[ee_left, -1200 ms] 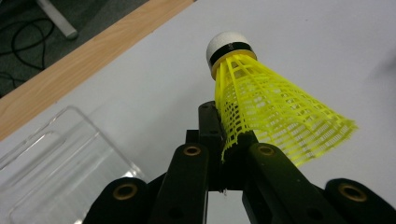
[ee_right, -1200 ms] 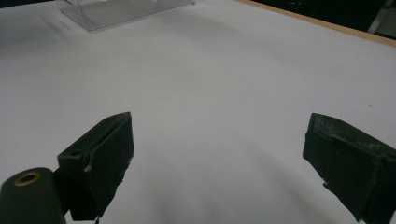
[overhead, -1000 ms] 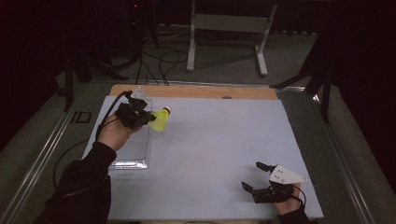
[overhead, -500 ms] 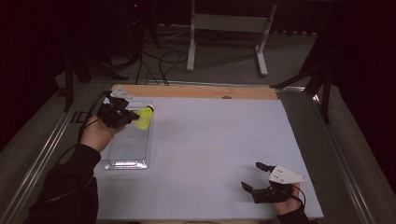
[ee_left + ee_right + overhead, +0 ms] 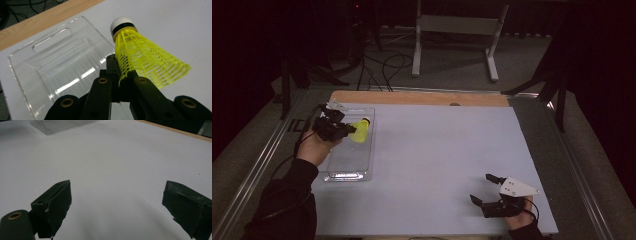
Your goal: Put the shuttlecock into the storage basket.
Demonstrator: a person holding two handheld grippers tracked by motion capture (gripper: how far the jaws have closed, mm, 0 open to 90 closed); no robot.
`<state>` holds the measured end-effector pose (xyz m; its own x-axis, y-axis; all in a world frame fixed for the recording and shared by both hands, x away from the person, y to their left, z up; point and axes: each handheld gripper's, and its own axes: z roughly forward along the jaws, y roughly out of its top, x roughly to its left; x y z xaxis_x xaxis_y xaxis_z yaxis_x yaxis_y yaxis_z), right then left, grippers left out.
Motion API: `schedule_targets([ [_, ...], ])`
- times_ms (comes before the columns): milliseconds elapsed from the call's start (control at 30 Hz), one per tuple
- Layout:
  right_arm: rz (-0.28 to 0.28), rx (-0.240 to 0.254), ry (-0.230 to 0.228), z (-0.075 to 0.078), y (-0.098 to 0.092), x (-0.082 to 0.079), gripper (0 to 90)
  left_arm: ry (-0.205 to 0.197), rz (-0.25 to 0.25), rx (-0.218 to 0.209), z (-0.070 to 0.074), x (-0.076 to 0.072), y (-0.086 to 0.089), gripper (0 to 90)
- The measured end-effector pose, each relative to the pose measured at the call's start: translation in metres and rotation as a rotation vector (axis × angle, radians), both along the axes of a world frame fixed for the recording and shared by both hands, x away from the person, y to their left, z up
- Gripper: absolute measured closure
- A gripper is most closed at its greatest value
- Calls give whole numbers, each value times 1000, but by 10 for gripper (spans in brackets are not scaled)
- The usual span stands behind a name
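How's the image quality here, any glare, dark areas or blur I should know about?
High view: the surroundings are very dark, the white table evenly lit. Left gripper view: bright streaks of glare on the clear tray; the yellow shuttlecock is sharp. Right gripper view: the jaws look soft, and the table is washed out and nearly featureless.

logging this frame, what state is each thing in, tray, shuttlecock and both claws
yellow shuttlecock: held by its skirt edge, cork end pointing away from the claw
clear plastic tray: flat on the table, empty
left claw: shut on the shuttlecock, over the tray
right claw: open, holding nothing
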<state>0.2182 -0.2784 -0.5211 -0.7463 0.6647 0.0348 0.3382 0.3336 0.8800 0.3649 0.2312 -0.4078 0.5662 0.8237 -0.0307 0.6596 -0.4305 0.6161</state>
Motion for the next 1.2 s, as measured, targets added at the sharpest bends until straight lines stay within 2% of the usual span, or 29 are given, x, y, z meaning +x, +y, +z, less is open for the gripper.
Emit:
schedule_targets([
  [133,1,-1,0,0,0,0,88,2,17,9,-8,3,0,898],
  [200,1,0,0,0,0,0,88,5,26,0,-13,5,0,897],
  [233,1,1,0,0,0,0,88,7,31,12,-15,6,0,898],
  [567,1,1,0,0,0,0,88,34,65,2,-35,14,1,897],
  [867,2,1,2,0,-1,0,88,61,63,21,-51,18,-3,897],
  [933,1,1,2,0,-1,0,88,61,68,23,-52,18,-2,897],
  [1000,2,1,2,-1,-1,0,88,63,78,42,-53,19,-3,897],
  [1200,2,1,3,-1,-1,1,88,79,79,31,-58,20,-3,897],
])
